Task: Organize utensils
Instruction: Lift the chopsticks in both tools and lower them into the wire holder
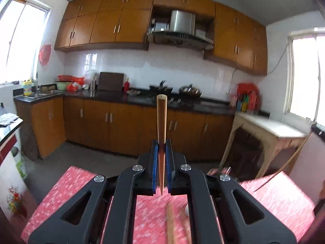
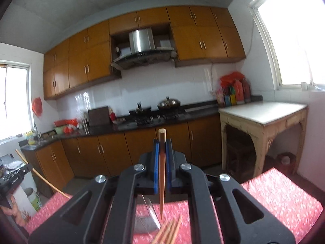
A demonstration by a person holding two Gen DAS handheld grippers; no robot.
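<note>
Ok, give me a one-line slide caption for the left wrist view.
Left gripper clamps one tapered wooden chopstick upright above the red patterned tablecloth.

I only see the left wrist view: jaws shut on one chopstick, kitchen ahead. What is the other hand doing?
Observer: The right gripper has its jaws shut on a chopstick too, thick end pointing forward.
Operator: Is anything lying under it?
Observer: Yes, a fanned bunch of loose chopsticks lies on the red cloth.
Operator: Anything else down there?
Observer: A clear thing sits just beside the bunch, but it is too blurred to name.
</note>
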